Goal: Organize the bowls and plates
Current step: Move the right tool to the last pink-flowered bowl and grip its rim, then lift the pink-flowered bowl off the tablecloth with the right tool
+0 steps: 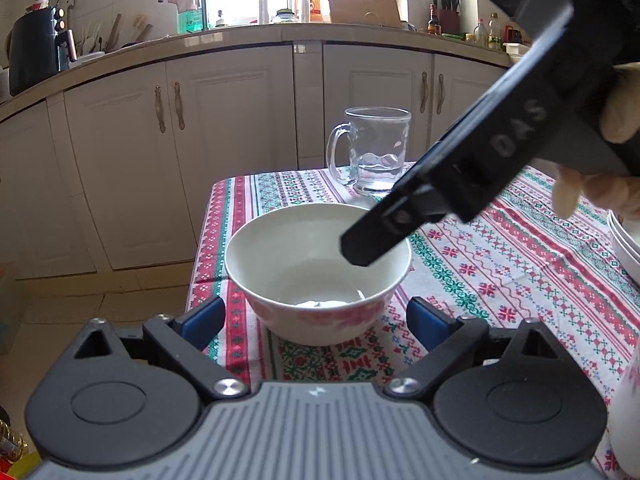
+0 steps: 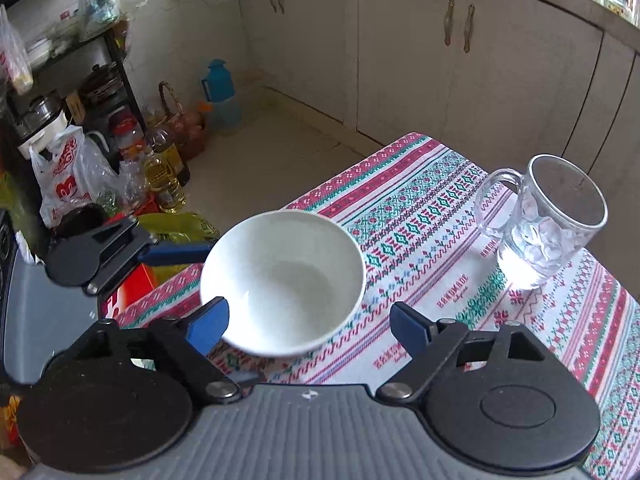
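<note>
White round ceramic bowl (image 2: 282, 280) on patterned woven tablecloth (image 2: 420, 216); right gripper (image 2: 308, 322) spread astride its rim, not pressing. Left gripper (image 1: 316, 320) released. Clear dimpled glass mug (image 2: 548, 220) at 2 o'clock.

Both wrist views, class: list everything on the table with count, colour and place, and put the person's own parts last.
bowl: one, white with a pink pattern outside, at the table's near corner, empty.
glass mug: one, clear, upright behind the bowl, handle towards the cabinets.
stacked dishes: white, count unclear, at the right edge of the left wrist view.
tablecloth: one, white with red and green pattern, covering the table.
left tool: black with blue pads, open, straddling the bowl.
right tool: same colours, open over the bowl rim.
gloved hand: one, pale, holding the right tool.
</note>
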